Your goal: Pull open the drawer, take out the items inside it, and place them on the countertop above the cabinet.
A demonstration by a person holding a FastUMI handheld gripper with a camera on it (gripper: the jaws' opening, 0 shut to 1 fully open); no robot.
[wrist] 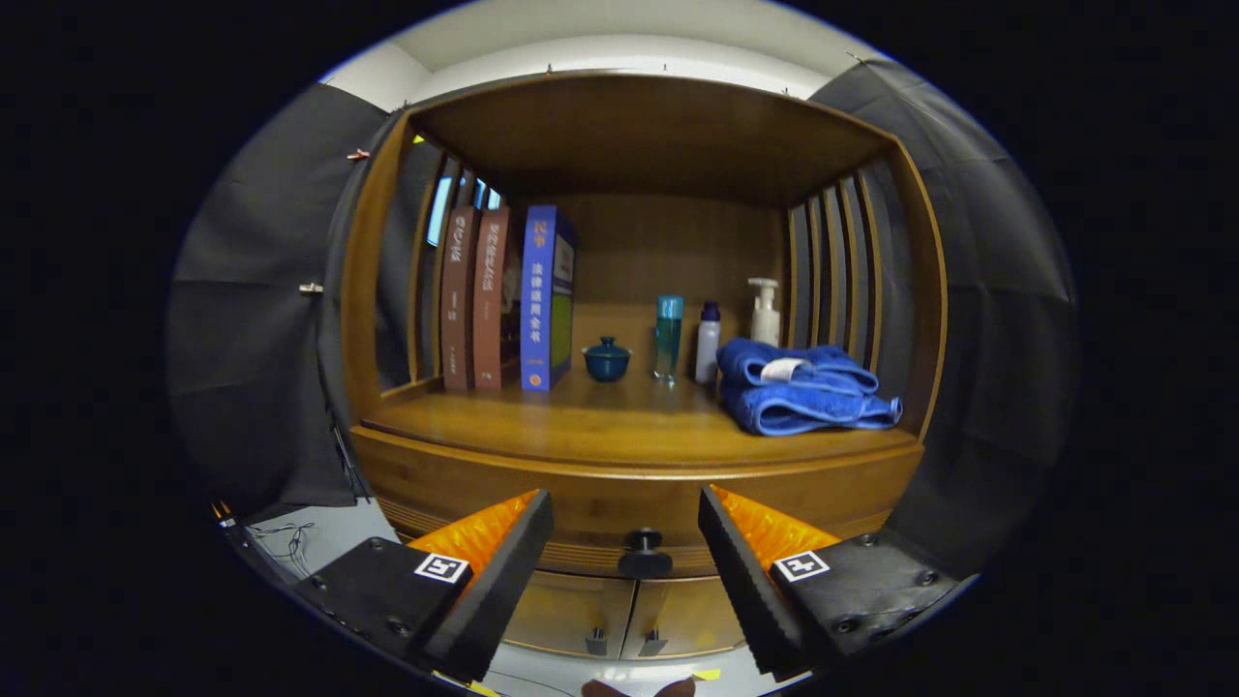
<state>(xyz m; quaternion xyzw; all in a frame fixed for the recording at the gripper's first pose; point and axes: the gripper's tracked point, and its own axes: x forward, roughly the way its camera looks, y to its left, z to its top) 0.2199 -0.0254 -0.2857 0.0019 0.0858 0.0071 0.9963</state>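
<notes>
A wooden cabinet faces me, its countertop (pixel 581 421) forming an open shelf. Under the countertop runs the closed drawer front (pixel 465 484), and its dark round knob (pixel 645 552) sits just ahead of my fingers, in the gap between them. My gripper (pixel 625 513) is open, with nothing between its fingers, and the fingertips (pixel 535 513) stand a little short of the drawer front. The inside of the drawer is hidden.
On the countertop stand three books (pixel 503 295) at the left, a small dark lidded cup (pixel 607 359), two bottles (pixel 668 336), a pump bottle (pixel 764 310) and a folded blue towel (pixel 799 387) at the right. Two small doors with handles (pixel 624 641) lie below the drawer.
</notes>
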